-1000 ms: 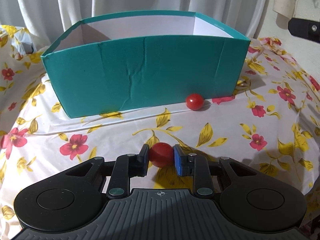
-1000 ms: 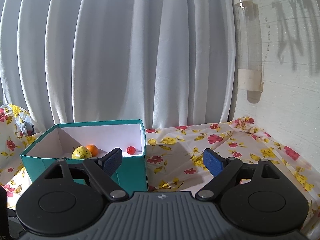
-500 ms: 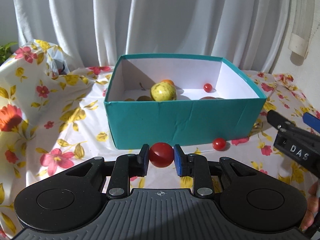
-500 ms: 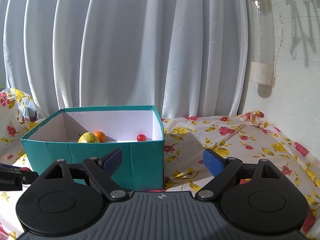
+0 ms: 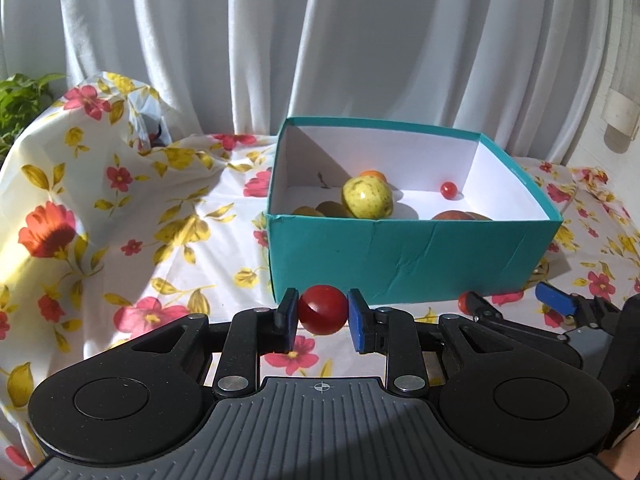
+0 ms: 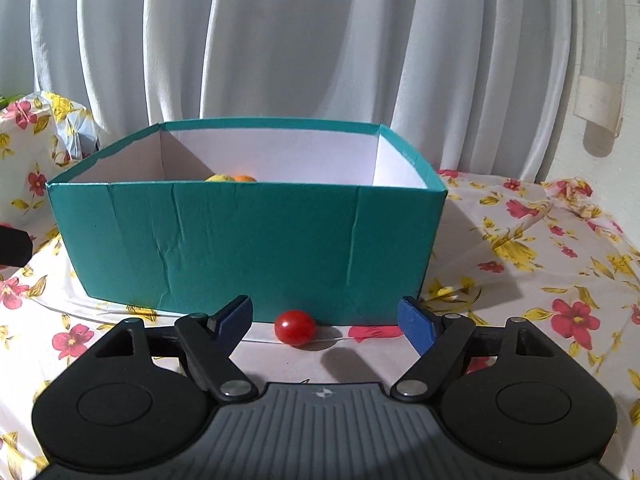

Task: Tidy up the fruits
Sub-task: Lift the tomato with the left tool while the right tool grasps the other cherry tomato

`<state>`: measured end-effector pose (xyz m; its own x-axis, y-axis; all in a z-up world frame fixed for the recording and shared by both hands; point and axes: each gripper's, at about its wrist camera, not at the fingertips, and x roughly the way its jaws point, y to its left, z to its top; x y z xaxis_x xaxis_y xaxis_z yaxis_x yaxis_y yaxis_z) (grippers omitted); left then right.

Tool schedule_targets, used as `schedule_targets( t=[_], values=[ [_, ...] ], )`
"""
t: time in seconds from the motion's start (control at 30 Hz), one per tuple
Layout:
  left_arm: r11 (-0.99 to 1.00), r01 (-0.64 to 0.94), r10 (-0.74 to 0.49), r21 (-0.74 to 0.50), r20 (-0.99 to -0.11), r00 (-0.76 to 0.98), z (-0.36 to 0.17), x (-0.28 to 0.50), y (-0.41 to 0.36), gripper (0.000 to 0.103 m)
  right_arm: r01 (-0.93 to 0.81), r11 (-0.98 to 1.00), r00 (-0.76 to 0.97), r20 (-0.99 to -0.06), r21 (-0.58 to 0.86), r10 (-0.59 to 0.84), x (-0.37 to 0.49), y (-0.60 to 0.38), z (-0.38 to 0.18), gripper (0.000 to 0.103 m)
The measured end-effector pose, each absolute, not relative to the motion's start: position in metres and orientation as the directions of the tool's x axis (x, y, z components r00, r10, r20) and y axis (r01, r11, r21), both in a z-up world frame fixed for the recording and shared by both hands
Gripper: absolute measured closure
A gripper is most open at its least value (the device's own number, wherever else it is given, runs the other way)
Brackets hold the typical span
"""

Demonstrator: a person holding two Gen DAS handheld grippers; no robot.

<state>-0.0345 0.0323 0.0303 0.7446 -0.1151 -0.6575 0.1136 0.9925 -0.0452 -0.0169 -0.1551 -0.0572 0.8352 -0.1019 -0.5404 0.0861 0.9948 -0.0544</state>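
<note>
Teal box (image 6: 248,240) wall blocks ahead; open top (image 5: 400,168) clear above.

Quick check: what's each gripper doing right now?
Left gripper: shut on a small round red tomato.
Right gripper: open, jaws closing, holding nothing; another small red tomato lies ahead on the tablecloth.

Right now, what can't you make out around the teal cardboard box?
- Right wrist view: the teal cardboard box has its near wall hiding most contents; only fruit tops show.
- Left wrist view: the reddish fruit is cut off by the wall.
- Left wrist view: the small red tomato on the cloth is half hidden behind the right gripper.
</note>
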Motion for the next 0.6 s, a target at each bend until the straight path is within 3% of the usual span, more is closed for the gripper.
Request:
schedule_targets(
  t=[0.17,0.23,0.6],
  values=[
    [0.993,0.106,-0.110,-0.046,-0.658,0.745,0.031,-0.031,0.037,0.074,0.062,0.997,0.810,-0.581,-0.052,-0.080,-0.002,-0.149,-0.070,0.030],
    [0.994,0.103,-0.107,-0.045,-0.658,0.745,0.030,-0.029,0.038,0.074,0.052,0.997,0.798,-0.598,-0.055,-0.075,0.003,-0.147,-0.075,0.040],
    [0.993,0.102,-0.111,-0.054,-0.668,0.736,0.027,-0.019,0.040,0.074,0.024,1.000,0.771,-0.636,-0.005,-0.022,0.019,-0.147,-0.085,0.064]
  ],
)
